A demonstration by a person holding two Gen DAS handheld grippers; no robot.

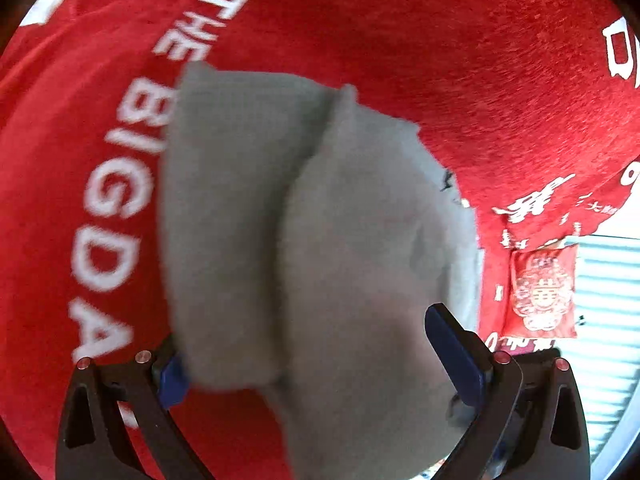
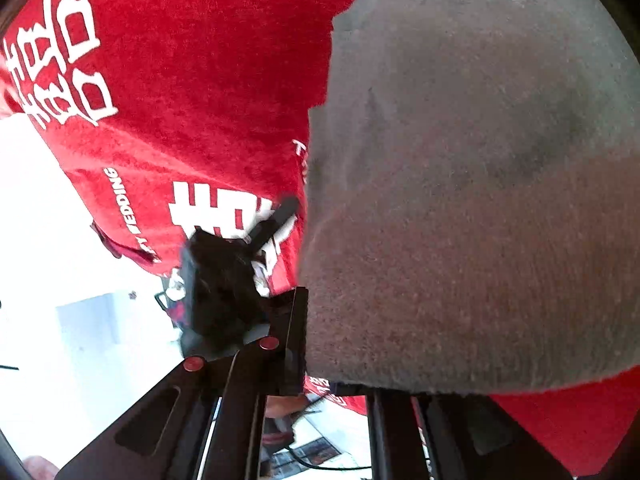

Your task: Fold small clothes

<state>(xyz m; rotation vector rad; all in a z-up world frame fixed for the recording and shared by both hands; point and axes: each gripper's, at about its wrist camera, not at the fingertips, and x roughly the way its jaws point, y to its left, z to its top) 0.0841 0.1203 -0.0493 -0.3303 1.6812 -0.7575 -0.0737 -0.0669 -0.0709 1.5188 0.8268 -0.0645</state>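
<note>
A grey knitted garment (image 1: 304, 240) lies on a red cloth with white lettering (image 1: 480, 80). In the left wrist view it is doubled over, one layer lapping the other, and its near end lies between the wide-apart blue pads (image 1: 456, 356) of my left gripper (image 1: 312, 364), which is open. In the right wrist view the grey garment (image 2: 472, 208) fills the right half. My right gripper (image 2: 336, 360) is shut on its near edge. Only its left finger (image 2: 294, 344) shows; the cloth hides the other.
The red cloth (image 2: 192, 60) covers the work surface and hangs over its edge. A red printed pouch (image 1: 542, 292) hangs at the right beside pale striped fabric (image 1: 608, 292). A black device (image 2: 220, 284) sits left of my right gripper, over a bright white floor (image 2: 60, 280).
</note>
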